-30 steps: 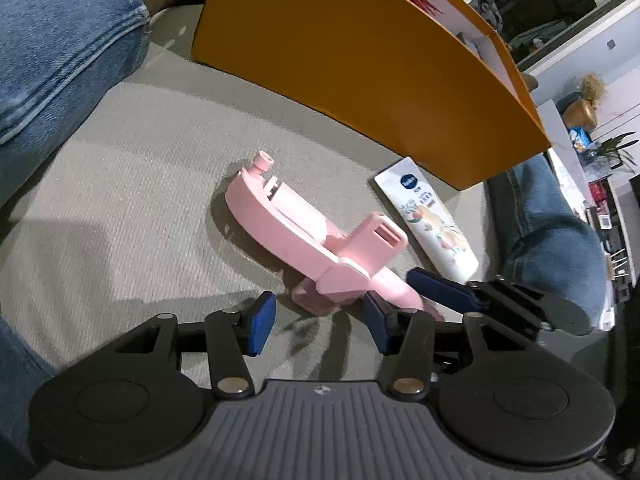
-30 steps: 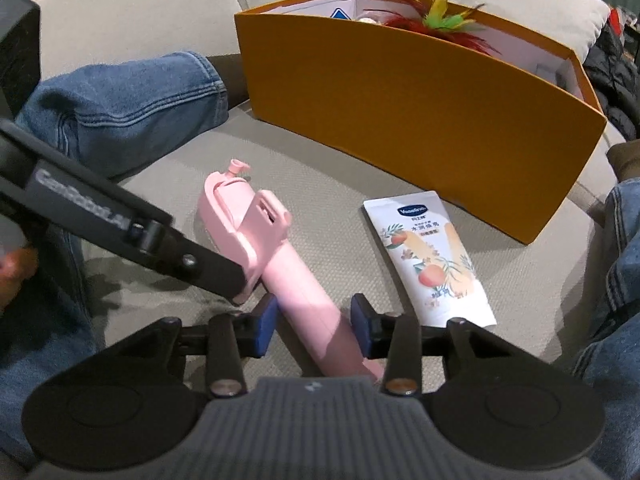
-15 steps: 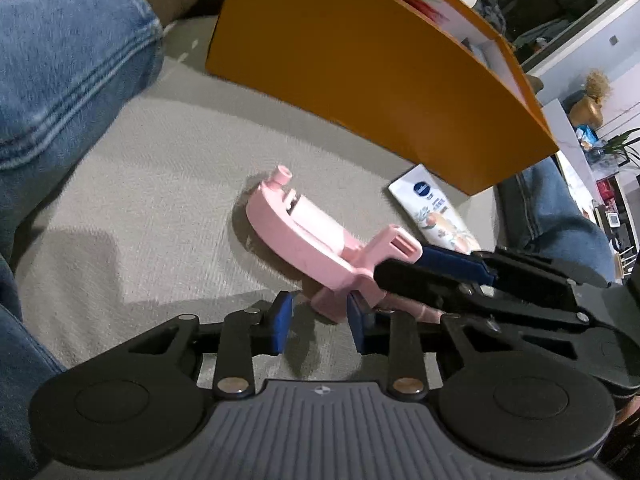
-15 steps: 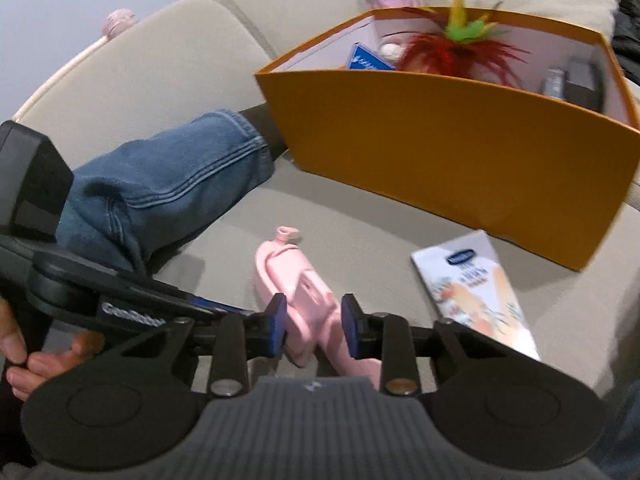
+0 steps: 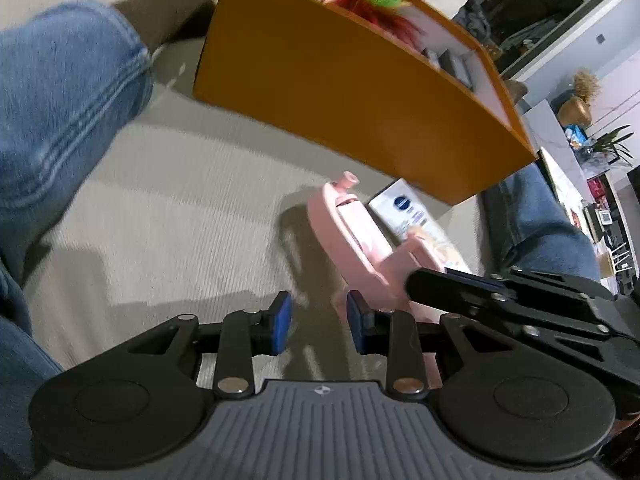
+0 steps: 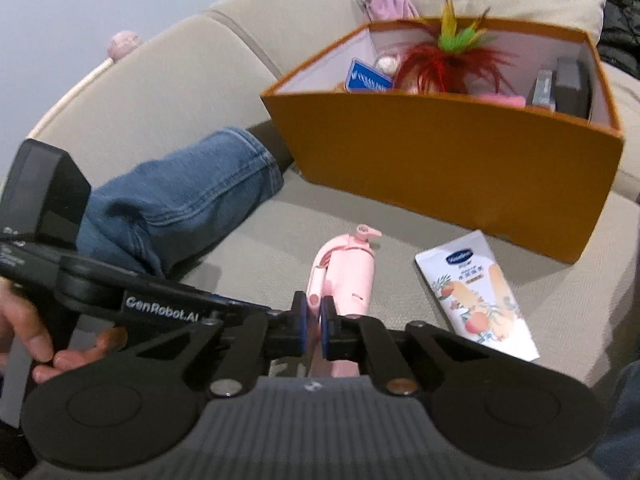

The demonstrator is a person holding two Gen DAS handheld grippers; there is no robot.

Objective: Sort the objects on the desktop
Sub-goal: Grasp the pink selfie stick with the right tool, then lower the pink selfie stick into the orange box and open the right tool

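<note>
A pink plastic gadget (image 6: 352, 276) is tilted up off the grey sofa seat (image 5: 168, 216). My right gripper (image 6: 314, 320) is shut on its thin near edge. In the left wrist view the gadget (image 5: 352, 232) rises to the right, with the right gripper's black finger (image 5: 440, 284) clamped across it. My left gripper (image 5: 318, 320) is partly open just left of the gadget's base, and only sofa shows between its blue pads. A white lotion tube (image 6: 476, 296) lies flat beside the gadget. Behind both stands an orange box (image 6: 440, 152).
The orange box (image 5: 340, 88) holds a red feathered toy (image 6: 448, 64), a blue packet and dark boxes. A person's jeans leg (image 6: 180, 196) lies left of the box and another leg (image 5: 540, 216) on the right. A hand (image 6: 24, 344) holds the left gripper's handle.
The right gripper has closed on the pink gadget and raised it off the seat. The left jaws have narrowed, and the gadget now sits to the right of them instead of between them.
</note>
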